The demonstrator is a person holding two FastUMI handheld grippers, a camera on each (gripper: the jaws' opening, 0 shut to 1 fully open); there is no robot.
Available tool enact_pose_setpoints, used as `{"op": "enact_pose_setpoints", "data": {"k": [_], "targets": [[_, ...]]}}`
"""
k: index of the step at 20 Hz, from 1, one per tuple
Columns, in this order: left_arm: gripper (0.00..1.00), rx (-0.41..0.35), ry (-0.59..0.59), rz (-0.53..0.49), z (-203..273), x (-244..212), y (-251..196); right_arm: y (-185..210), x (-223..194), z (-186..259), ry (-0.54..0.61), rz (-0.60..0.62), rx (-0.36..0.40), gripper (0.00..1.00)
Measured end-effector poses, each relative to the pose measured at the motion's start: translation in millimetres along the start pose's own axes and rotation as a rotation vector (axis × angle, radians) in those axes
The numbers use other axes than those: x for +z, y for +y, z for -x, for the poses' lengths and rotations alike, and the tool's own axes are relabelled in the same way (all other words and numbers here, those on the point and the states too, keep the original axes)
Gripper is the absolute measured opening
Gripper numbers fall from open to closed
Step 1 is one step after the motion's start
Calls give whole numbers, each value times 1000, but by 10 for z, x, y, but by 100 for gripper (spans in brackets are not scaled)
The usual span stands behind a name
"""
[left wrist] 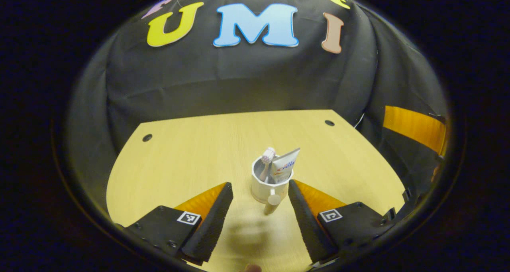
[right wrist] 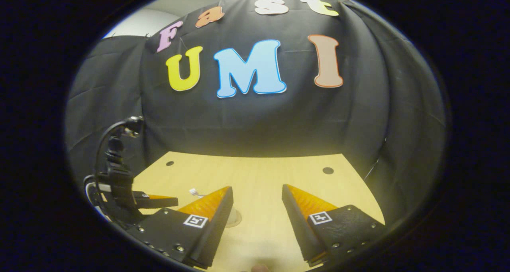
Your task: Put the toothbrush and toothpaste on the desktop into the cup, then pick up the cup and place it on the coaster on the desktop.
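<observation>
A white cup [left wrist: 263,190] stands upright on the wooden desktop [left wrist: 187,160], its handle turned toward me. The toothbrush [left wrist: 267,155] and the toothpaste tube [left wrist: 285,165] stand inside it, heads up. My left gripper [left wrist: 259,185] is open, its fingertips on either side of the cup at the cup's near side, and the right finger [left wrist: 299,200] is close to the wall. In the right gripper view my right gripper [right wrist: 257,189] is open over bare desktop with nothing between its fingers. A pale round disc [right wrist: 235,218], apparently the coaster, peeks out beside its left finger.
The left gripper [right wrist: 151,201] and its cabled body [right wrist: 117,180] show at the left of the right gripper view. A small white tip [right wrist: 194,191] peeks up past the right gripper's left finger. Black cloth walls close the desktop's far edge. Small holes [left wrist: 329,123] mark its back corners.
</observation>
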State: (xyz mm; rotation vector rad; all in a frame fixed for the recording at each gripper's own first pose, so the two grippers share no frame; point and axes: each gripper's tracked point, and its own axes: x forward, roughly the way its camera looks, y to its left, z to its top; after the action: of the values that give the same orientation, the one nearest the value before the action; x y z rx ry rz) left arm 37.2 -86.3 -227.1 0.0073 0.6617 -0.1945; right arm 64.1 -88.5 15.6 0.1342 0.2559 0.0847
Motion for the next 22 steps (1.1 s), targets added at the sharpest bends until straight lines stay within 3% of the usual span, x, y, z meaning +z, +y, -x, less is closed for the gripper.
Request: {"op": "enact_pose_setpoints", "data": {"k": [3,4,5,8,9,14,15,19,20,21,22], "targets": [[93,0,-164,42,307,348,0,208,133,109,-44,23,10,77],[88,7,-220,66,429,436,45,274,184,145,-62,34,9,77],[92,10,-272,89,524,524,88,342,229,179,-79,43,13,77],[93,41,-363,119,745,670,260,541,345,271,-123,60,26,72],[93,53,-382,113,804,689,315,575,373,286,-137,64,24,77],[93,84,-468,59,1078,810,442,742,440,368,-181,88,9,77],[96,91,-477,61,1124,815,467,771,437,362,-180,90,7,77],[92,99,-503,66,1271,906,522,927,404,372,-175,96,17,77],[100,107,-505,62,1277,909,522,957,412,380,-178,106,16,77],[92,109,-508,57,1277,919,523,972,403,376,-179,118,14,77],[92,109,-514,54,1308,938,517,993,404,370,-181,127,14,77]]}}
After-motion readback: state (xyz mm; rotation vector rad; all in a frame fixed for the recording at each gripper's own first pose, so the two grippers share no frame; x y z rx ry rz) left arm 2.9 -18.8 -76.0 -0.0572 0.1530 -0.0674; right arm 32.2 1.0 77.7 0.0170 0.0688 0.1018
